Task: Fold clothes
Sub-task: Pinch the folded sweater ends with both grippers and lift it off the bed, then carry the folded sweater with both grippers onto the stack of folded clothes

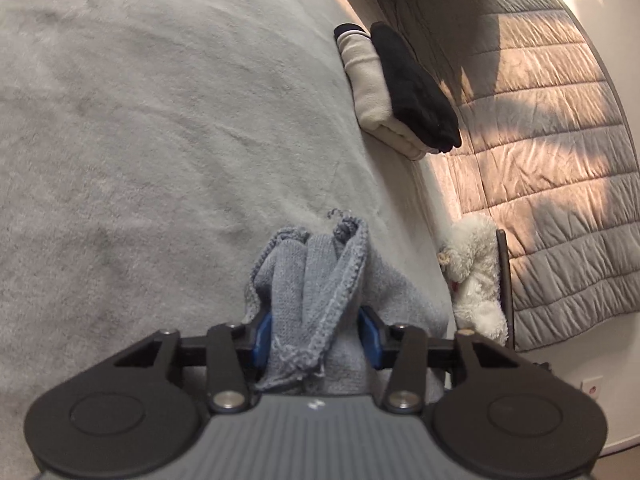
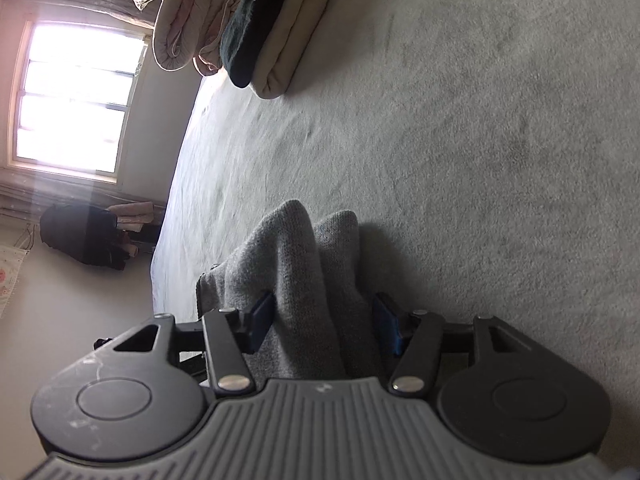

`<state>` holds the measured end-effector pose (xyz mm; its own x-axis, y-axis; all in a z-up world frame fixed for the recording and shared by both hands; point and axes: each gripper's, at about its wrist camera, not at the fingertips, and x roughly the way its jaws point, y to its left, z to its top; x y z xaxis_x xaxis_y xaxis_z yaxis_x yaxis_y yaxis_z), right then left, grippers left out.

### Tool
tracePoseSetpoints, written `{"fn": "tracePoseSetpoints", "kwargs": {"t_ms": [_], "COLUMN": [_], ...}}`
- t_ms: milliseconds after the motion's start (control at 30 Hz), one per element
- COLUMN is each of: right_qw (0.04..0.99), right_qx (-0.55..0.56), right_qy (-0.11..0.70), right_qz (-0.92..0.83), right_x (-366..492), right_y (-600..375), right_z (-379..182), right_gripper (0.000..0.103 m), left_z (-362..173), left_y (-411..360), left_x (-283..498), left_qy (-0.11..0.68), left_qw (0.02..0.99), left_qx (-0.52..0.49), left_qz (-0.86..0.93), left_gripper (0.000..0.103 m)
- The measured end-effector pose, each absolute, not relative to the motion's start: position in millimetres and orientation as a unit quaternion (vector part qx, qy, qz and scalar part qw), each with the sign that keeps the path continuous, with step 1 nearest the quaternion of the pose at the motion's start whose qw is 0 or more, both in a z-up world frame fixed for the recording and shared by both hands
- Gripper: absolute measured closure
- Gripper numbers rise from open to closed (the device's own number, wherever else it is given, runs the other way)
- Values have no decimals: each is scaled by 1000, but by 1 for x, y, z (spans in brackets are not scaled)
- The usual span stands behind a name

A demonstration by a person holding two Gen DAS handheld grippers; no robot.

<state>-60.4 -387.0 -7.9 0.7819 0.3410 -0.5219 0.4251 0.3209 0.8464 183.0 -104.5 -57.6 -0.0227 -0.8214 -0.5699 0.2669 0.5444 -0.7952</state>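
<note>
left gripper (image 1: 316, 336): jaws pinch grey knit garment (image 1: 316, 280) | right gripper (image 2: 326, 326): jaws spread, fabric loose between | folded stack (image 1: 396, 88) at 1 o'clock, likely its destination

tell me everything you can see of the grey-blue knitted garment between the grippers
The grey-blue knitted garment is a soft, chunky knit with a ribbed, fraying edge and loose threads. It lies bunched in upright folds on the pale grey plush blanket. One bunch sits between the blue-padded fingers of the left gripper, which touch it on both sides. Another bunch stands between the fingers of the right gripper, touching the left one while a gap shows beside the other.
</note>
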Motion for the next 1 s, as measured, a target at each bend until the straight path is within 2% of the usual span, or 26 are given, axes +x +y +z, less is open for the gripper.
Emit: {"fn": "tracePoseSetpoints", "kwargs": {"t_ms": [100, 233, 600, 1000], "right_qw": [722, 702, 745, 790], "right_qx": [618, 651, 614, 560], "right_qy": [311, 288, 262, 248], "right_qz": [-17, -6, 11, 24], "right_x": [-64, -71, -35, 42], "right_y": [-394, -406, -457, -552], "right_z": [-14, -7, 60, 125], "right_gripper": [65, 74, 75, 75], "left_z": [-64, -56, -1, 55], "left_y": [-99, -93, -139, -218], "left_x": [177, 167, 163, 220], "left_qy": [579, 569, 515, 453], "left_qw": [653, 653, 682, 704], "left_qx": [-283, -321, -350, -384], "left_qz": [-398, -383, -385, -389], "left_gripper": [74, 77, 78, 78]}}
